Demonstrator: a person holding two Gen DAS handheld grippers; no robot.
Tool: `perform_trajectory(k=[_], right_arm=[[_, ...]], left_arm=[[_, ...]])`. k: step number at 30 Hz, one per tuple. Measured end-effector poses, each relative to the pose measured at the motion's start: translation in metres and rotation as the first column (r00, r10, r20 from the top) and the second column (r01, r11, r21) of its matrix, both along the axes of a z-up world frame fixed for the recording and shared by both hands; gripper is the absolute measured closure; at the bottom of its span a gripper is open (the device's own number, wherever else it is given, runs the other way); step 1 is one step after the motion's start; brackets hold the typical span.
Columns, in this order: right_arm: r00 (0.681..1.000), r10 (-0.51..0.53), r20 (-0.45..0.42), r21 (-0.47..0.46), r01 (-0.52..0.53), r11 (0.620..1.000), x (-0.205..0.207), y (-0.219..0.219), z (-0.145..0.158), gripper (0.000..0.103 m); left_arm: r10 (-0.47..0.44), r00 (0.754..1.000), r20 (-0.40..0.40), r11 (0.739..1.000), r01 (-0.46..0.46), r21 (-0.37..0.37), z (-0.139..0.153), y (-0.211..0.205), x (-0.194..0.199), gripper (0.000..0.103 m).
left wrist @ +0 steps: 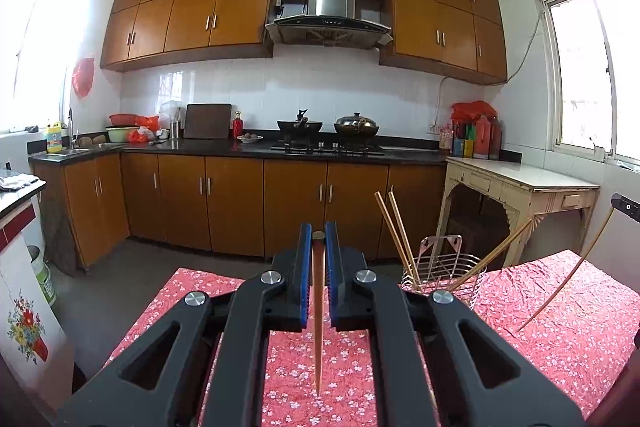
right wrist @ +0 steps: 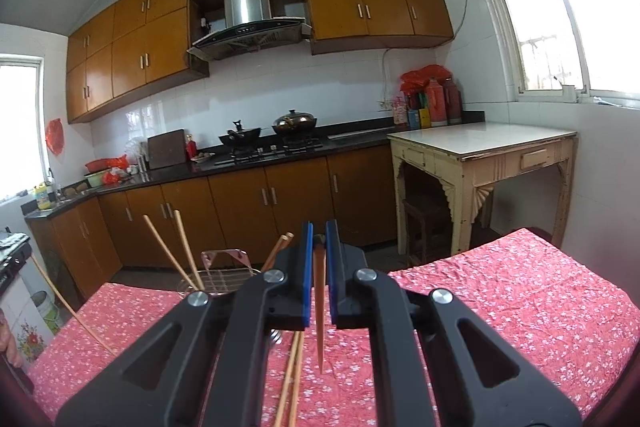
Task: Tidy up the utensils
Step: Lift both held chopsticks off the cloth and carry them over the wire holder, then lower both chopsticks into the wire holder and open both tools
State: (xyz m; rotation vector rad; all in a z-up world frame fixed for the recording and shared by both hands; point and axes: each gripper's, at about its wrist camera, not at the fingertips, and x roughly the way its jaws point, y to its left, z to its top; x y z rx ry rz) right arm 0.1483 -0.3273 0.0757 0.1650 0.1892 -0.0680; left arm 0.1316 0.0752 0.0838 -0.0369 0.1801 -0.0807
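Note:
My left gripper is shut on a brown chopstick that hangs point-down above the red floral tablecloth. My right gripper is shut on another chopstick, also point-down. A wire utensil holder stands on the table right of the left gripper with several chopsticks leaning in it; it also shows left of the right gripper. Two loose chopsticks lie on the cloth under the right gripper. The right gripper's chopstick shows in the left view.
The red-clothed table ends just beyond the holder. Behind stand brown kitchen cabinets, a stove with two pots, and a cream side table at the right under a window.

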Motion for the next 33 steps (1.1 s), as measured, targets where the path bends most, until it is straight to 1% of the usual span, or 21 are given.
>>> perform_trajectory(k=[13,16,20,26,29,33], right_arm=[[0.991,0.122,0.046,0.023,-0.124,0.992,-0.003,0.020,0.029,0.096],[0.986,0.157,0.062,0.031,-0.159,0.987,0.000,0.027,0.039,0.096],[0.976,0.186,0.110,0.012,-0.189,0.982,0.006,0.042,0.058,0.096],[0.966,0.188,0.175,0.009,-0.192,0.981,0.032,0.054,0.090,0.096],[0.965,0.176,0.194,0.015,-0.183,0.983,0.050,0.057,0.098,0.096],[0.965,0.168,0.203,-0.001,-0.171,0.985,0.081,0.065,0.100,0.096]], left_arm=[[-0.053,0.998,0.043,0.998,0.054,-0.025,0.022,-0.010,-0.001,0.096],[-0.073,0.996,0.060,0.997,0.075,-0.033,0.035,-0.018,0.003,0.096],[-0.096,0.991,0.093,0.994,0.100,-0.047,0.056,-0.030,0.009,0.096],[-0.118,0.980,0.160,0.990,0.128,-0.052,0.093,-0.051,0.017,0.096],[-0.135,0.974,0.180,0.987,0.147,-0.060,0.109,-0.064,0.028,0.096],[-0.126,0.973,0.195,0.987,0.142,-0.073,0.117,-0.082,0.050,0.096]])
